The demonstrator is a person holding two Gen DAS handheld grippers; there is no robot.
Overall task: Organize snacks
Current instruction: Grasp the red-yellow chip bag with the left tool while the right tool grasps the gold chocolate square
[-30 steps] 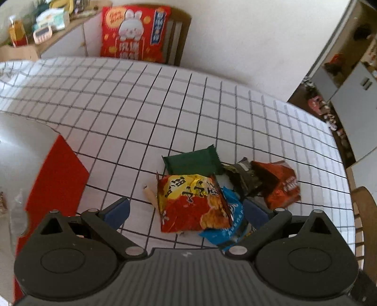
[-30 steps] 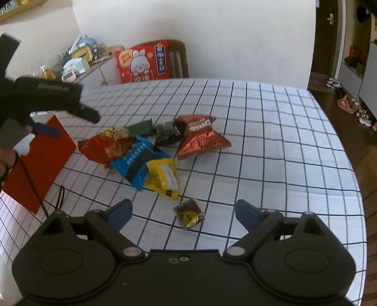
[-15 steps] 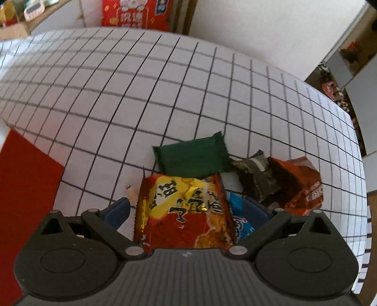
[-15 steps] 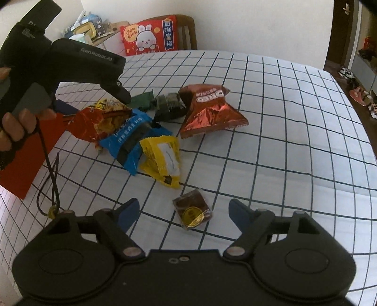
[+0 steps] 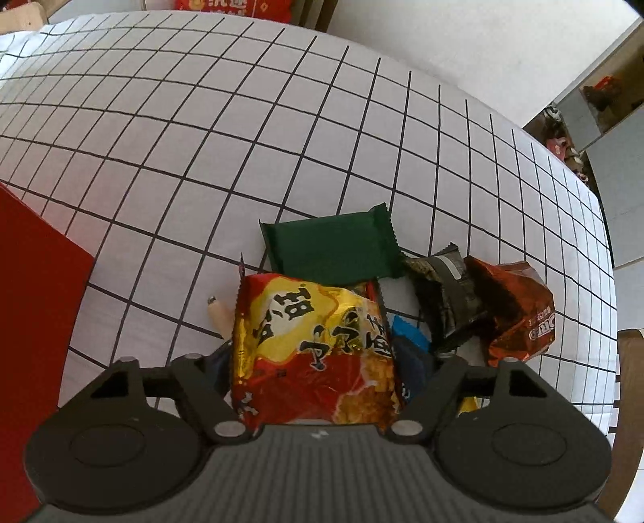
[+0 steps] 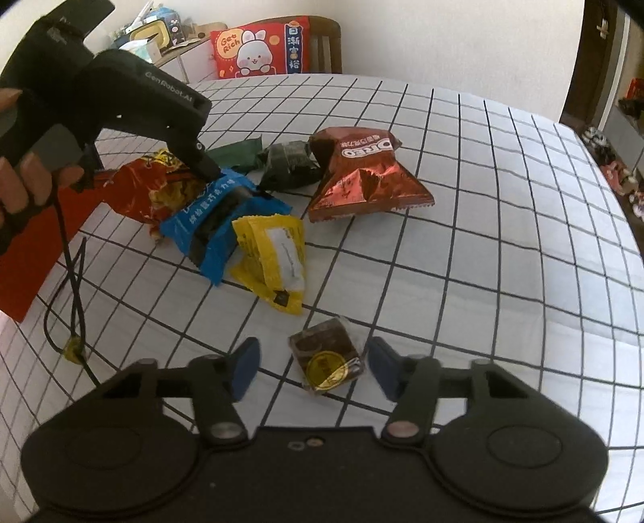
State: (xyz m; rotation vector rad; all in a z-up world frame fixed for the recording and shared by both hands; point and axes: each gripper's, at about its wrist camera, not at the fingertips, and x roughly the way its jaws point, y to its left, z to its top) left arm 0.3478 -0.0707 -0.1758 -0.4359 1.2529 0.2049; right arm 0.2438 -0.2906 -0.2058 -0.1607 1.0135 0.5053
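A pile of snack packets lies on the checked tablecloth. My left gripper is open, its jaws down on either side of the red-and-yellow chip bag, also seen in the right wrist view. Behind it lie a green packet, a dark packet and a brown Oreo bag. My right gripper is open around a small brown square snack with a gold seal. A blue packet and a yellow packet lie between.
A red box stands at the left of the table. A chair with a red rabbit cushion is at the far side. A cluttered sideboard stands behind. The table edge runs along the right.
My left gripper has dropped onto the chip bag, jaws now straddling it. My right gripper has moved forward and down so the small brown snack sits between its fingers.
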